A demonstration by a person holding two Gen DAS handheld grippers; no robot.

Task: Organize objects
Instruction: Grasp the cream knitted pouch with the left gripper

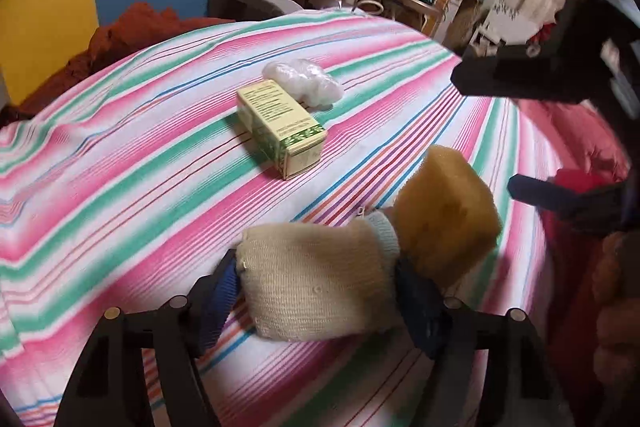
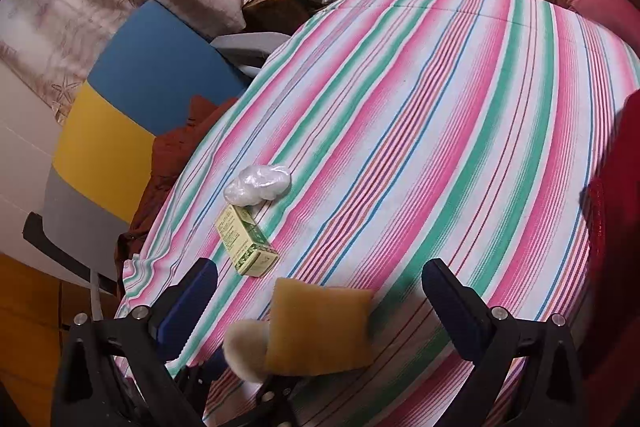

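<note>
Left gripper (image 1: pixel 320 291) is clamped on a beige bandage roll (image 1: pixel 320 287), pads squeezing both ends, low over the striped cloth (image 1: pixel 120 187). A yellow sponge (image 1: pixel 448 215) sits right against the roll's far end. Right gripper (image 2: pixel 320 291) hangs above with its jaws spread wide, gripping nothing — sponge and roll just show between them. Farther out, the green box (image 1: pixel 282 125) touches a clear plastic bag (image 1: pixel 304 83).
</note>
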